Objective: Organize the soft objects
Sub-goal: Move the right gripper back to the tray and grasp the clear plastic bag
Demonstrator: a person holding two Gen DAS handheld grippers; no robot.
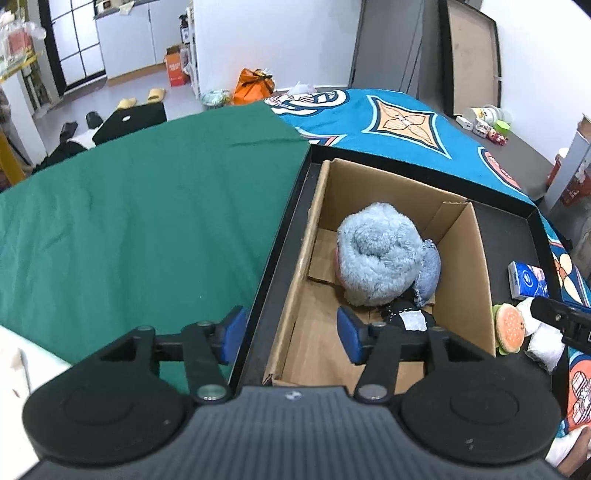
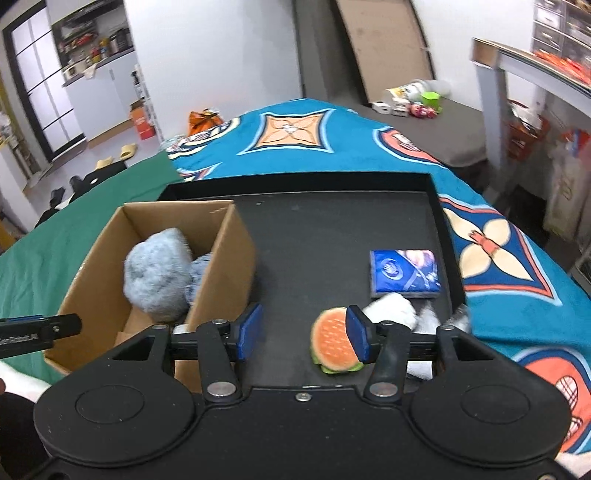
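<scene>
I am working in what looks like a lived-in home room doubling as a storage space. Under me is a bed-like surface spread with a plain green cloth (image 1: 129,206) and a bright blue blanket with orange diamond patterns (image 2: 295,140). Beyond it, on the pale floor, lie a pair of yellow slippers (image 1: 142,98) and dark shoes (image 1: 79,123), beside an orange cardboard carton (image 1: 175,68) and an orange bag (image 1: 255,85). White cabinets (image 1: 125,37) with a cluttered counter stand by a black-framed glass door (image 2: 40,88). Large flat boards (image 1: 471,55) lean against the white wall, and a shelf unit with small drawers (image 2: 561,26) crowds the right side.
</scene>
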